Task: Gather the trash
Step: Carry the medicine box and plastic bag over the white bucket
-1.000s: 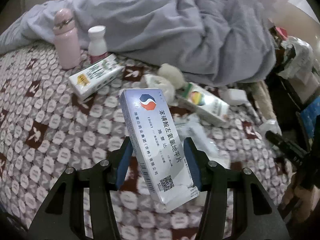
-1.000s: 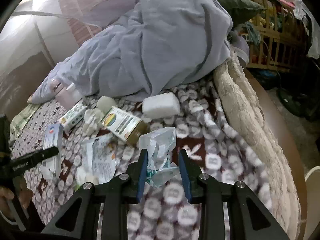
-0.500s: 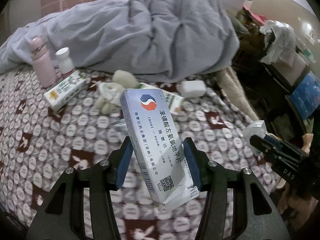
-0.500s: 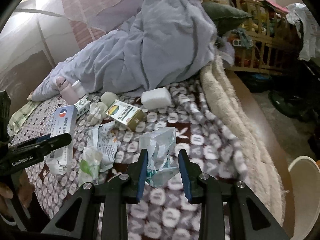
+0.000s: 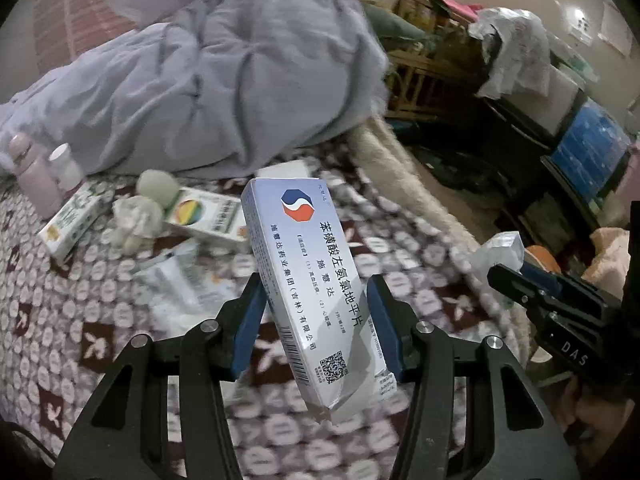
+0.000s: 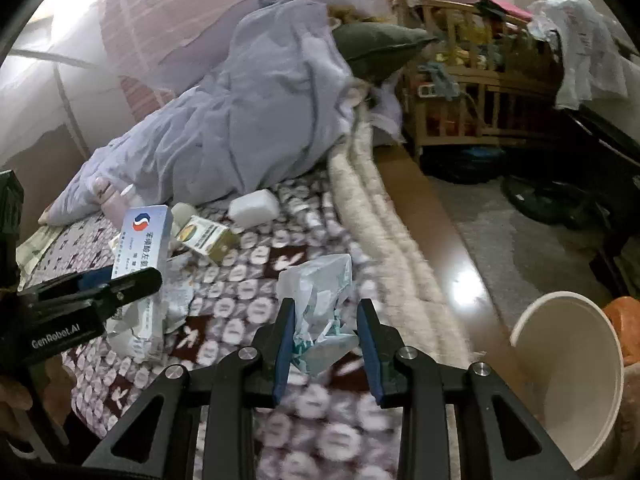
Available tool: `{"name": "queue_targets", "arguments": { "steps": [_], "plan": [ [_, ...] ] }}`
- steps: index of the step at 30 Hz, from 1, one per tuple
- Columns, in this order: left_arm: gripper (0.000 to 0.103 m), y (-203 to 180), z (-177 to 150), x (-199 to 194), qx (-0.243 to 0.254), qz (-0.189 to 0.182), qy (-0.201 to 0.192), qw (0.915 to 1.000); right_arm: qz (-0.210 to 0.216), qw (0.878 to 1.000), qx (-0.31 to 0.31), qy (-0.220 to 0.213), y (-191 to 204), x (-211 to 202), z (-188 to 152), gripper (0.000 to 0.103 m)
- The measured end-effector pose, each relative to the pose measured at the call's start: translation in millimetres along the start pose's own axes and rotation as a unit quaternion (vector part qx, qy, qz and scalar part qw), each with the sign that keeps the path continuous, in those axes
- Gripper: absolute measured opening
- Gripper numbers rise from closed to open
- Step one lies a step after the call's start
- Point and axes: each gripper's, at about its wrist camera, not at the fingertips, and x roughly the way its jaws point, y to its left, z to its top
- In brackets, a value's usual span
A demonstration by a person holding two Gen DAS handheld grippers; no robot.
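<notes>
Two catches for us: our left gripper (image 5: 316, 316) clamps the white-blue cardboard medicine box (image 5: 308, 280) at frame centre, while our right gripper (image 6: 326, 332) pinches crumpled clear plastic wrapper (image 6: 320, 304) lower centre.

A lived-in bedroom: rumpled grey duvet (image 6: 256, 120) on a patterned bedspread (image 5: 80, 312), wooden crib (image 6: 472, 100) alongside (clutter everywhere).

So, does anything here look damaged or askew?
Yes. The medicine box in the left gripper sits tilted, and its bottom end is crushed and torn open. The plastic wrapper in the right gripper is crumpled.
</notes>
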Motion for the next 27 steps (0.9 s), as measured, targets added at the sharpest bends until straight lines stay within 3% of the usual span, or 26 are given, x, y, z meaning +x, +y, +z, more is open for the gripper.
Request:
{"name": "queue_targets", "arguments": {
  "steps": [27],
  "plan": [
    [0.049, -157.5, 7.3, 45.5, 0.106, -0.076, 0.022, 0.9912, -0.090, 0.991, 0.100, -0.021, -136.5, -61.2, -25.8, 0.030]
  ]
}}
